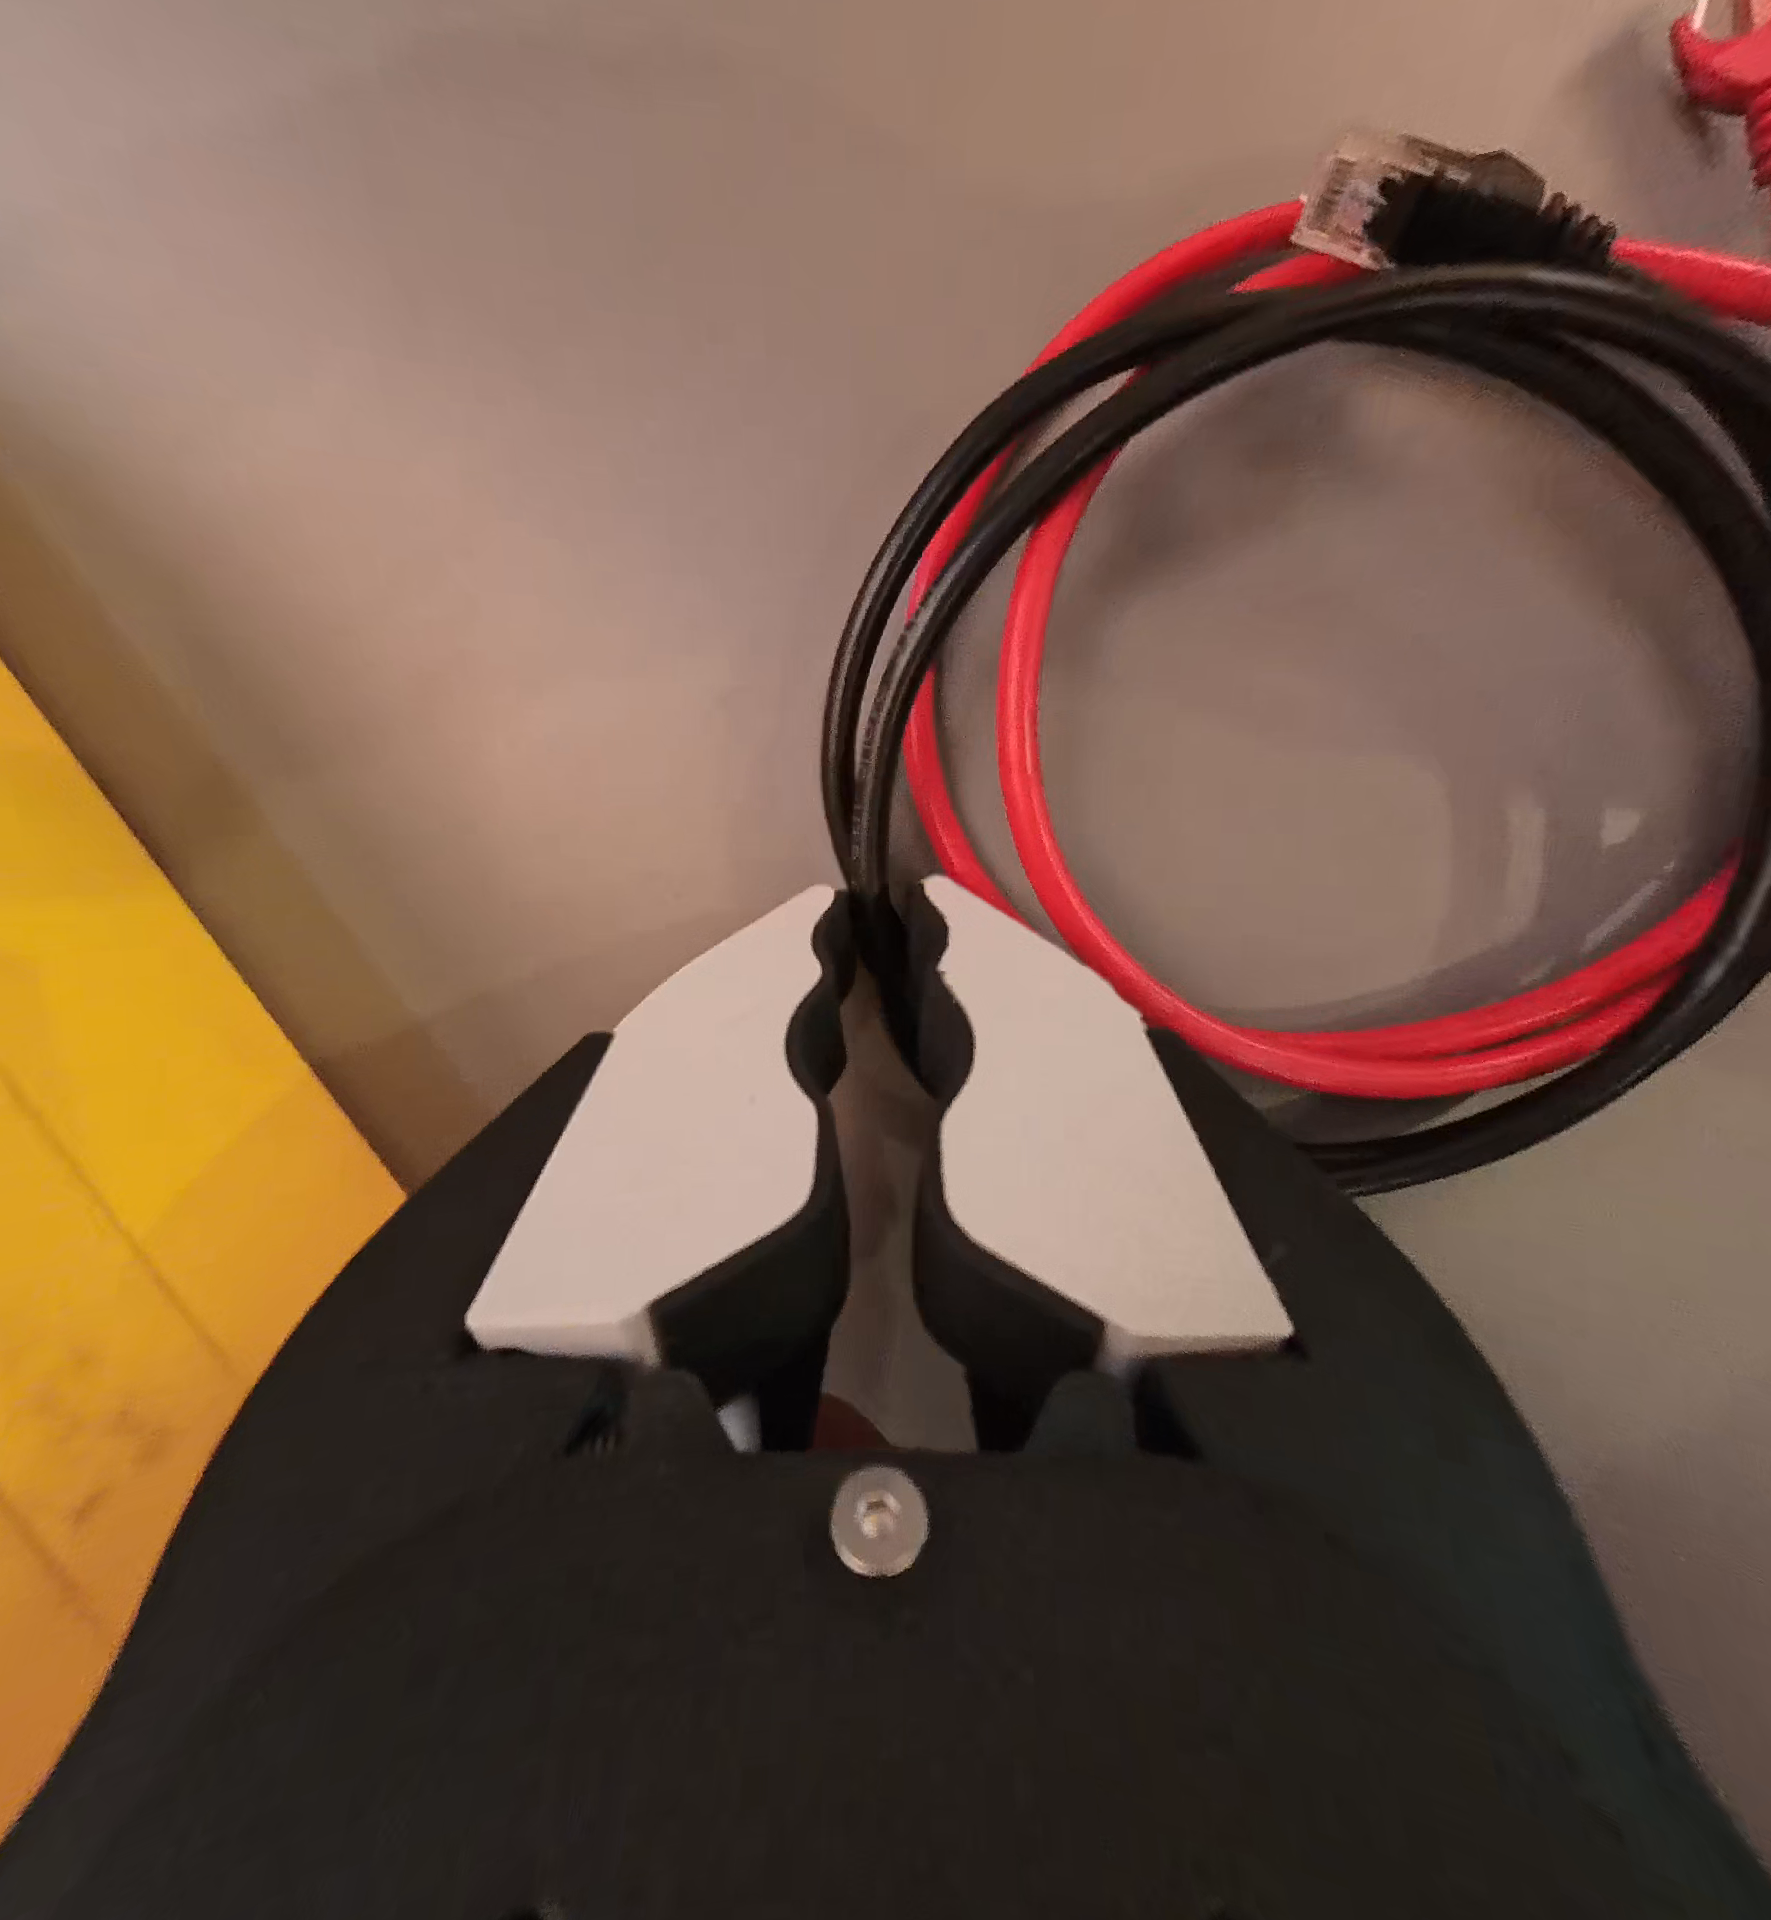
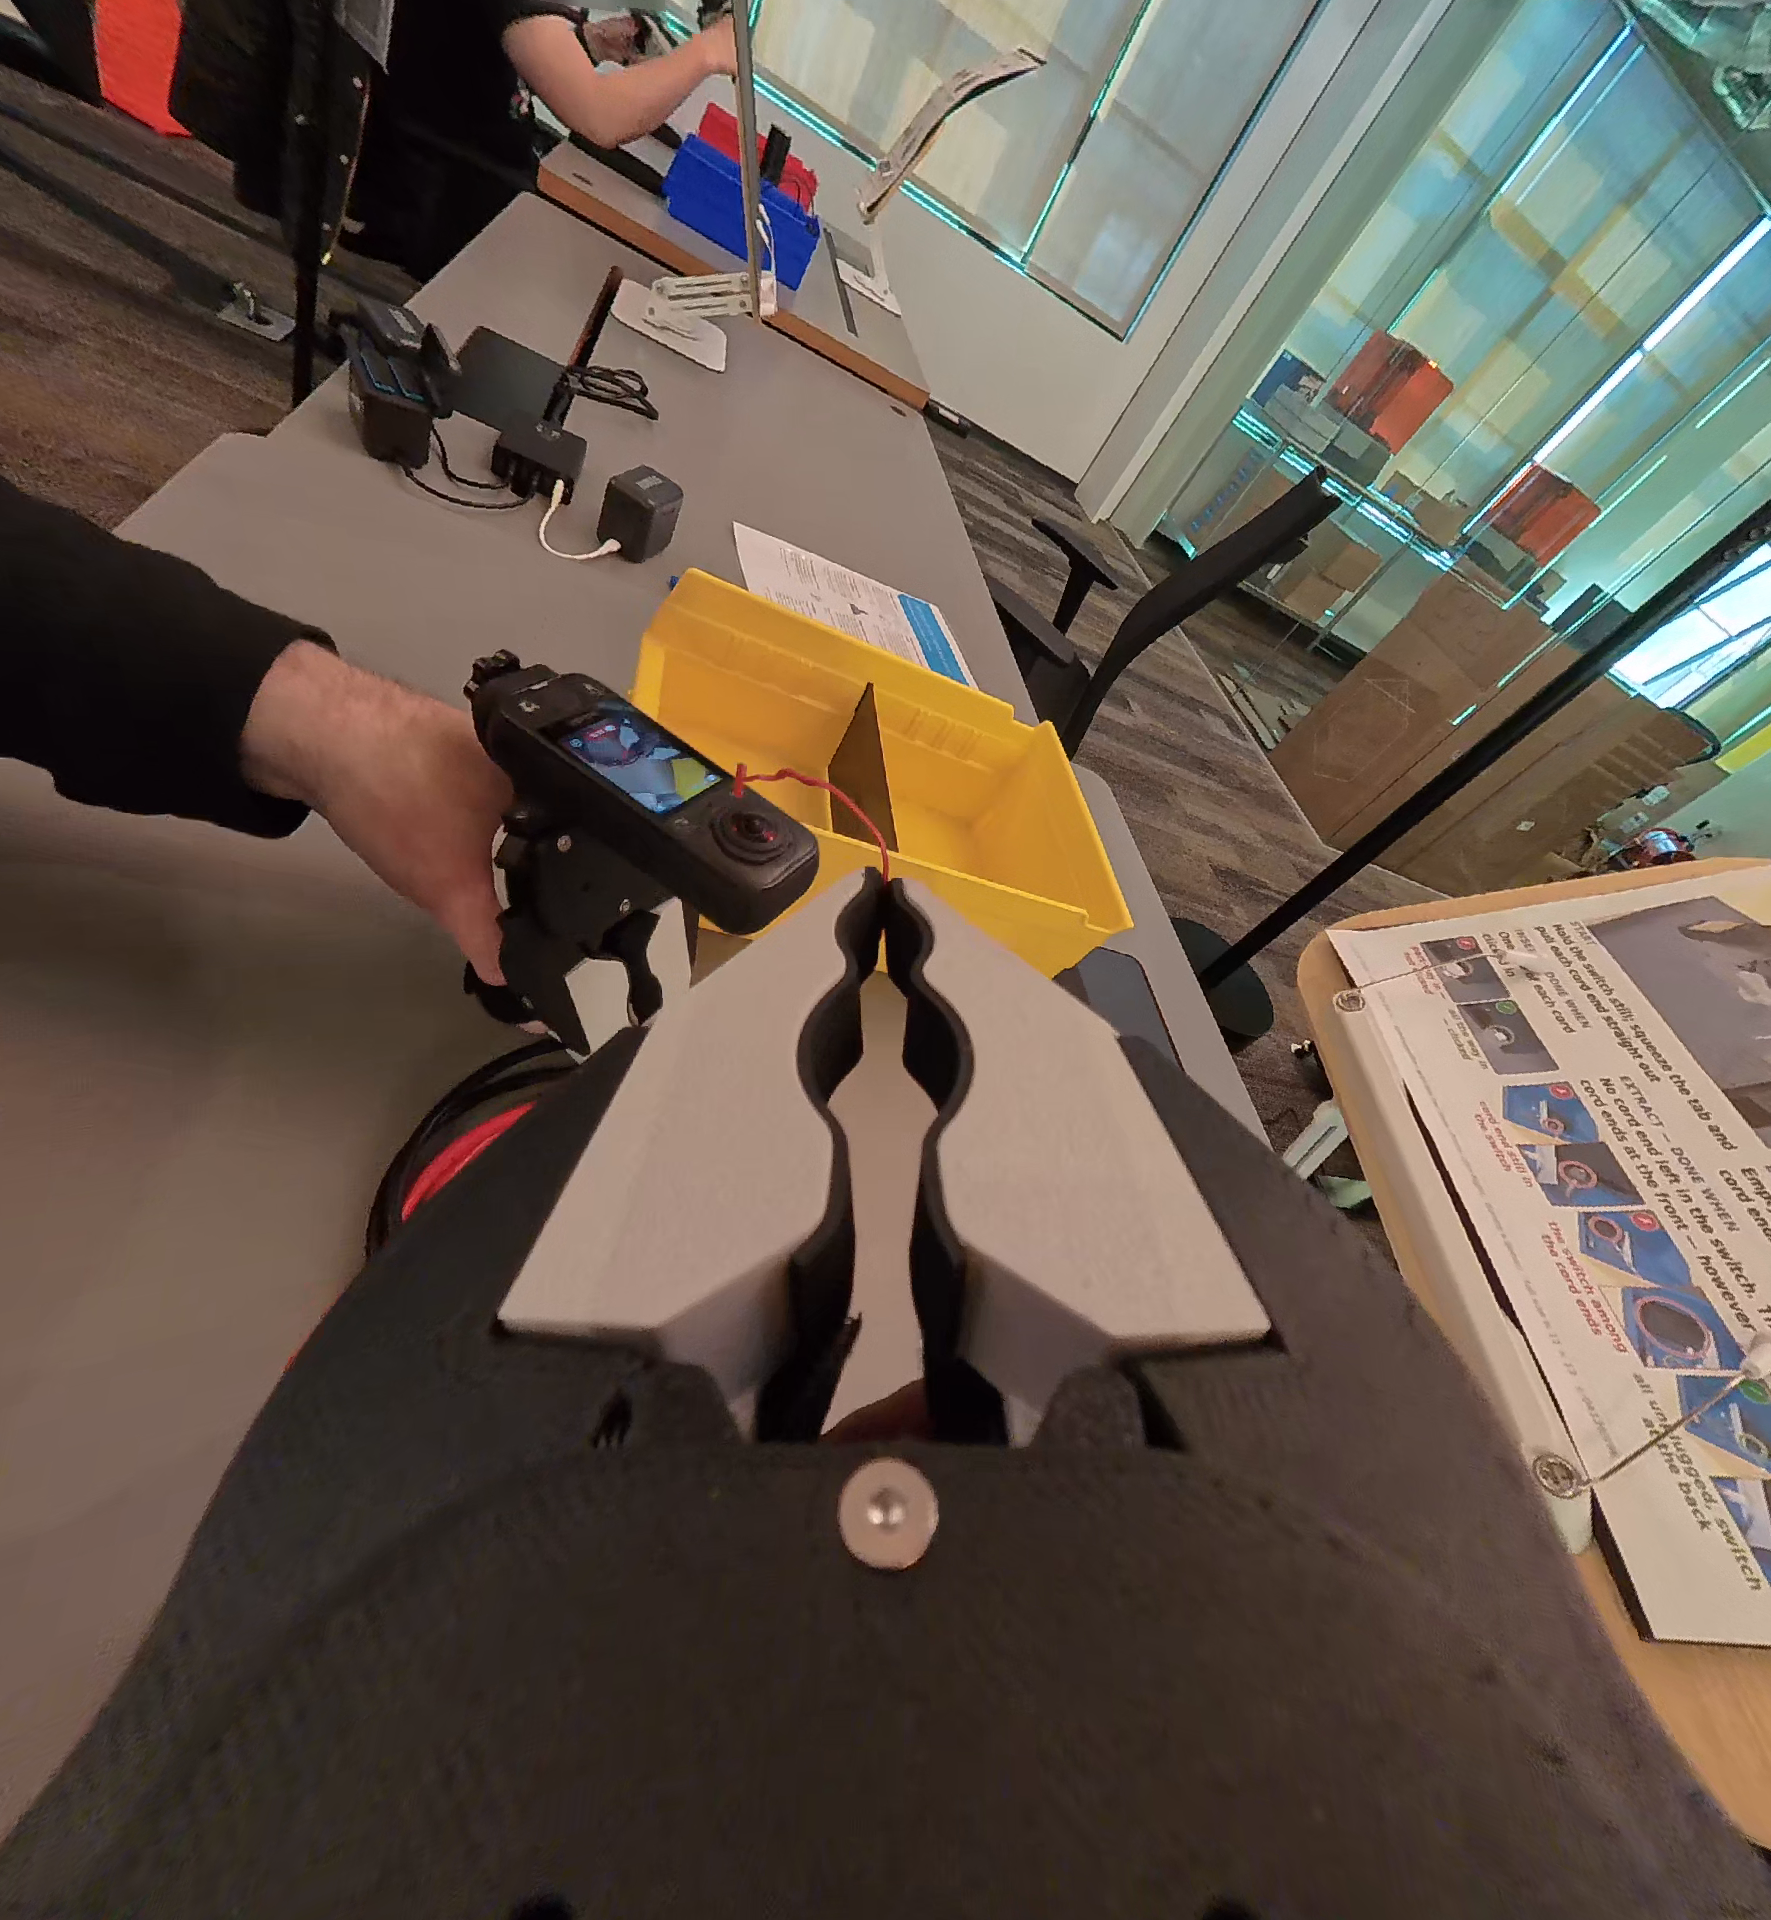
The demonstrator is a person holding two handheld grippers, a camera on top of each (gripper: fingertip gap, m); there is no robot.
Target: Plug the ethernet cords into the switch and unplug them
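A black ethernet cord [image 1: 964,499] and a red ethernet cord [image 1: 1026,727] lie coiled together on the grey table [image 1: 445,416]. The black cord's clear plug [image 1: 1348,203] and the red cord's plug [image 1: 1754,73] rest at the far side of the coil. My left gripper [image 1: 881,914] is shut on two strands of the black cord at the coil's near-left edge. My right gripper [image 2: 883,894] is raised above the table and shut on a thin red wire tie [image 2: 839,816]. In the right wrist view the left gripper [image 2: 590,997] points down at the coil [image 2: 465,1143]. No switch is in view.
A yellow bin [image 2: 964,831] with a divider stands just behind the grippers, and its side shows at the left [image 1: 81,987]. A printed instruction sheet [image 2: 1639,1195] lies on a wooden table to the right. Chargers and cables [image 2: 538,457] sit farther back. Another person works at the far table. My right fingertips sit around 25 cm from my left ones.
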